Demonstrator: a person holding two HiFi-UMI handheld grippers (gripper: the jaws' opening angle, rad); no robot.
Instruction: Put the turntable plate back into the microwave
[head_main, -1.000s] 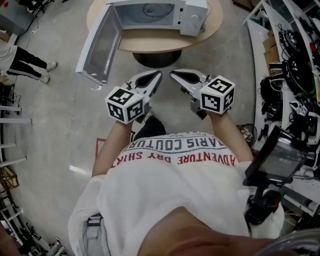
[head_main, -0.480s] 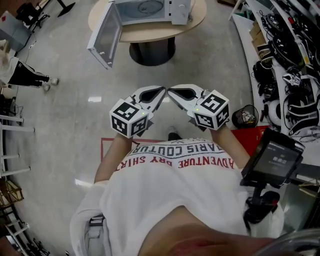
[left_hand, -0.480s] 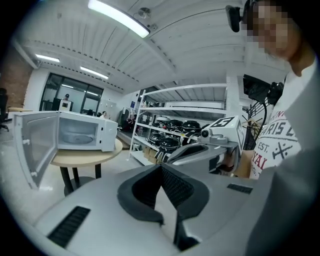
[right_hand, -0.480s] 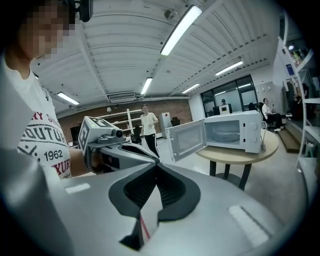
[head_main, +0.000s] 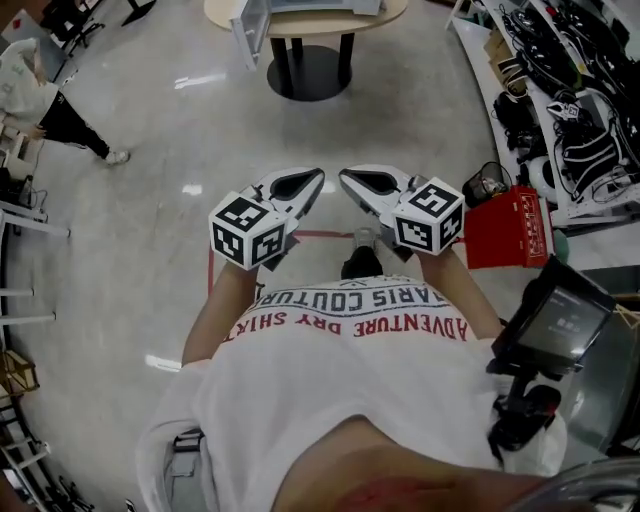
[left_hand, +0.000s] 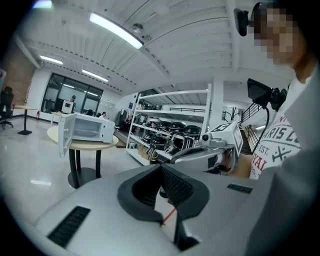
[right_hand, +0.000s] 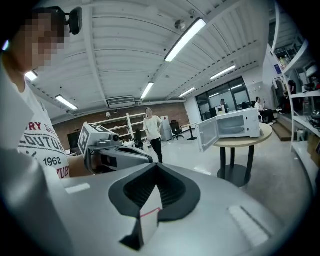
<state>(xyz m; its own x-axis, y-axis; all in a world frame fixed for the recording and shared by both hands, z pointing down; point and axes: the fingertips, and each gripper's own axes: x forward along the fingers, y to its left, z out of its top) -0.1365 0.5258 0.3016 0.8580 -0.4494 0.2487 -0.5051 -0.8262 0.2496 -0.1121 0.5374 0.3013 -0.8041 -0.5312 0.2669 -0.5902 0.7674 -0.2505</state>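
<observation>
The white microwave (left_hand: 85, 128) stands on a round wooden table (head_main: 300, 18) far ahead, its door (right_hand: 206, 134) swung open. From here its inside is too small to show the turntable plate for sure. In the head view only the door's lower part (head_main: 250, 25) shows at the top edge. My left gripper (head_main: 315, 178) and right gripper (head_main: 347, 178) hang side by side in front of the person's chest, well short of the table. Both are shut, tips together, with nothing between them.
A red box (head_main: 510, 225) sits on the floor at the right, beside shelves of dark gear (head_main: 570, 120). Red tape (head_main: 320, 235) marks the floor under the grippers. One person stands at the far left (head_main: 40, 100), and another stands in the background (right_hand: 151, 131).
The table and microwave have slid up and away to the top edge of the head view. Both grippers stayed shut and side by side.
</observation>
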